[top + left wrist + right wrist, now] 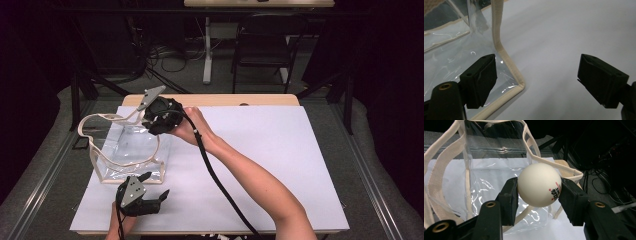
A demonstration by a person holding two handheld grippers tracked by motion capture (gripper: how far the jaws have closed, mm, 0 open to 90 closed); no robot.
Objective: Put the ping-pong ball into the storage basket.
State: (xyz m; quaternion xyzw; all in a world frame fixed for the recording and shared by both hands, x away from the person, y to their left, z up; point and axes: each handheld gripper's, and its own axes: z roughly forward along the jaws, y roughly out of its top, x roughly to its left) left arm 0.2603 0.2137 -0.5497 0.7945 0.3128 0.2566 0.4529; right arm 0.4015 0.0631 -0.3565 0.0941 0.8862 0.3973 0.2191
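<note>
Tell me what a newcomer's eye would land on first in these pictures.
First, the white ping-pong ball with red and black print, clamped between the right gripper's black jaws just above the clear plastic tote bag with cream webbing trim. That bag stands open at the left of the white table cover, its handles looping up. The left gripper waits open near the bag's bottom corner.

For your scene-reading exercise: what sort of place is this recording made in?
Probably a lab or workshop: a table under a white sheet, cables on the floor behind, a folding chair and dark curtains.
</note>
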